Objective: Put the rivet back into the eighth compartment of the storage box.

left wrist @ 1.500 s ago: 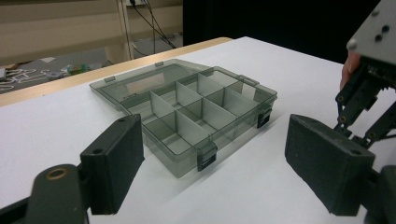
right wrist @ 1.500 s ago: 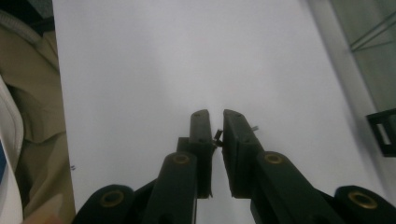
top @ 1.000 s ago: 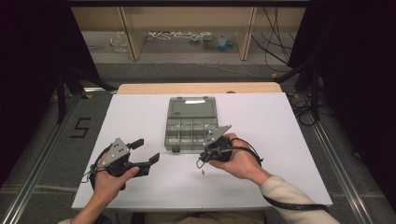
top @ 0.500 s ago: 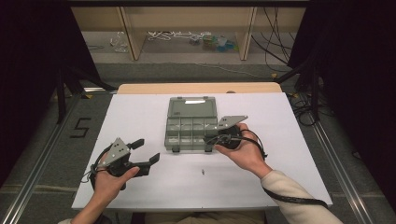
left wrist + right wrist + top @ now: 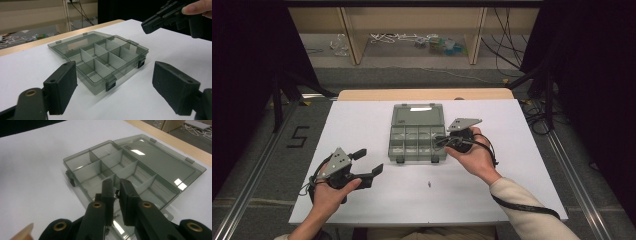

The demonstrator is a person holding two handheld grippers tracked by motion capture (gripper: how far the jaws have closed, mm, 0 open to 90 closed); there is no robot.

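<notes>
A smoky grey compartment box (image 5: pixel 417 134) lies open in the middle of the white table (image 5: pixel 522 170), its lid flat at the far side. My right gripper (image 5: pixel 438 141) hovers over the box's near right compartments. In the right gripper view its jaws (image 5: pixel 115 189) are shut on a small dark piece (image 5: pixel 116 192) above the box (image 5: pixel 130 168). My left gripper (image 5: pixel 371 160) rests open at the front left, aimed at the box (image 5: pixel 100 56), with nothing between its pads (image 5: pixel 61 83). The right gripper (image 5: pixel 162 18) shows at the top right of the left gripper view.
Another tiny dark piece (image 5: pixel 429 184) lies on the table in front of the box. A wooden strip (image 5: pixel 422 94) borders the far edge of the table. Beyond it stand shelf legs and loose cables (image 5: pixel 412 40) on the floor.
My right gripper has moved from the table just in front of the box to above the box's right compartments, jaws staying shut. The left gripper has kept still.
</notes>
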